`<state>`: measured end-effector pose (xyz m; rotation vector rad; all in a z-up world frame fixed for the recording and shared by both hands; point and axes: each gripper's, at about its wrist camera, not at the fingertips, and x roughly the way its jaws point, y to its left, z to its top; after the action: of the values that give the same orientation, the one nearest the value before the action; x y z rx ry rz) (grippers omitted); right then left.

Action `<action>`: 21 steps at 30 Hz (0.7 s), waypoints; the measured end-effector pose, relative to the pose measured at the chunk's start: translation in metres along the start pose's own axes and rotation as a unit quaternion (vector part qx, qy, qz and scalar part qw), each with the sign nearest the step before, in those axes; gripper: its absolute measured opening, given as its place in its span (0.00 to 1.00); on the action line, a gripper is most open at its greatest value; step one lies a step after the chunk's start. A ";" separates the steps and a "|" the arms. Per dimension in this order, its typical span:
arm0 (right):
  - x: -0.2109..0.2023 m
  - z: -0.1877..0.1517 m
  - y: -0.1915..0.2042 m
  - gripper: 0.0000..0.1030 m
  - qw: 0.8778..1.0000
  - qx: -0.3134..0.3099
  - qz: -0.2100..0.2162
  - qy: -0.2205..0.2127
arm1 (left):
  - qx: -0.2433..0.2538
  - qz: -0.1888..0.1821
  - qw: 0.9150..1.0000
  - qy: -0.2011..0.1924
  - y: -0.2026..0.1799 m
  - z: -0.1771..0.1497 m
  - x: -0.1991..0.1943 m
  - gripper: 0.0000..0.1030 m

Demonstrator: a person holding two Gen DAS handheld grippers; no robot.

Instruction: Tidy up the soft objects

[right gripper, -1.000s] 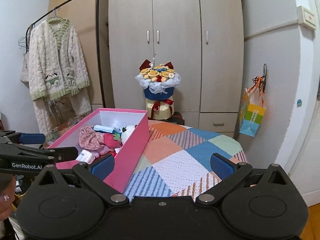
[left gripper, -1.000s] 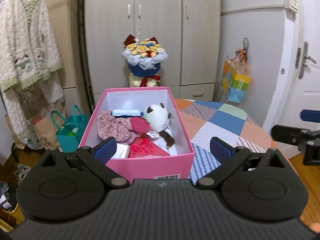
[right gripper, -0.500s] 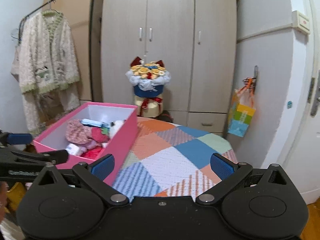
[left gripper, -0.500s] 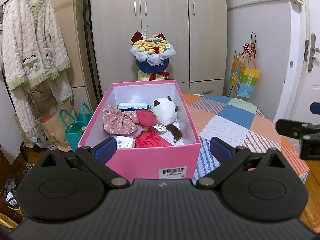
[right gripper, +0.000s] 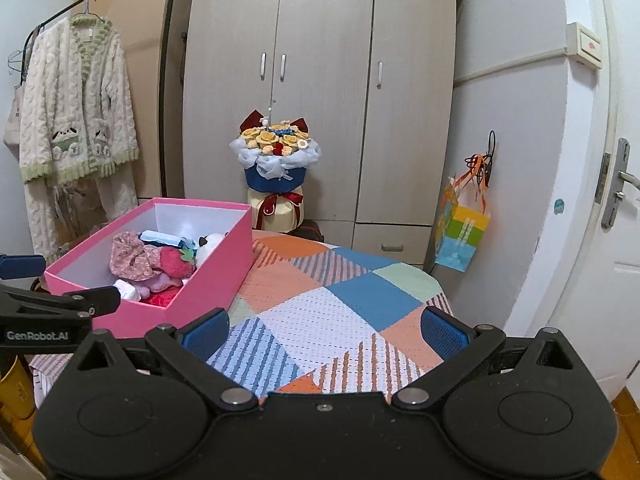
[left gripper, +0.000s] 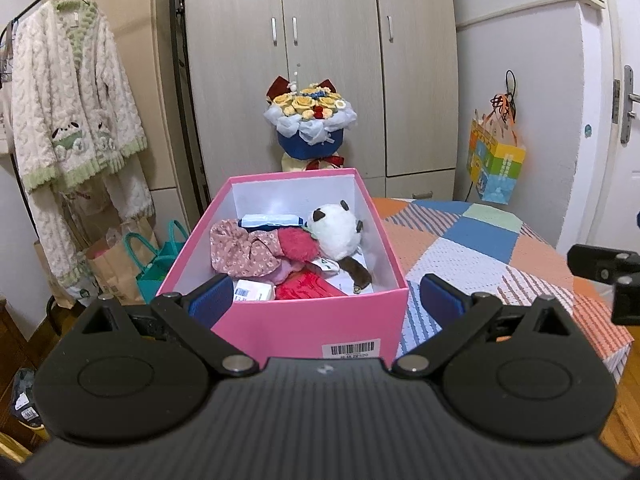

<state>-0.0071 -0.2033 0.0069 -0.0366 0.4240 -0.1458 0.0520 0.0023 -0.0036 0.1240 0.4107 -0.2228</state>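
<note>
Left gripper (left gripper: 327,297) fingers spread, empty, facing pink box (left gripper: 304,326) barcode, right gripper (right gripper: 325,330) likewise over patchwork cloth (right gripper: 340,312)

Left hand-held gripper (right gripper: 60,300) side: white lettering "GenRobot.AI".
Pink box (left gripper: 304,326) front wall: white barcode sticker (left gripper: 351,349); digits under the bars too small to read.
White packet (left gripper: 253,290) inside box: small barcode label, unreadable.

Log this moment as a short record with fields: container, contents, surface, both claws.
container: open pink cardboard box, no lid on it
contents: white panda plush toy, floral pink fabric scrunchie, fuzzy red strawberry plush
surface: patchwork quilted tablecloth, box stands on it
left claw: open, empty
right claw: open, empty
</note>
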 end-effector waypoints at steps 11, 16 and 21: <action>-0.011 -0.007 0.003 1.00 1.000 0.003 -0.012 -0.010 | 0.001 0.010 1.000 -0.017 0.002 -0.003 -0.007 0.98; -0.013 -0.010 0.004 1.00 1.000 0.004 -0.010 -0.009 | -0.005 0.011 1.000 -0.008 0.004 -0.005 -0.006 0.98; -0.010 -0.011 0.004 1.00 1.000 0.005 -0.009 -0.005 | -0.006 0.016 1.000 -0.005 0.006 -0.005 -0.007 0.98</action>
<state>-0.0202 -0.1976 0.0011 -0.0315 0.4127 -0.1660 0.0452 0.0099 -0.0046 0.1175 0.3994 -0.1897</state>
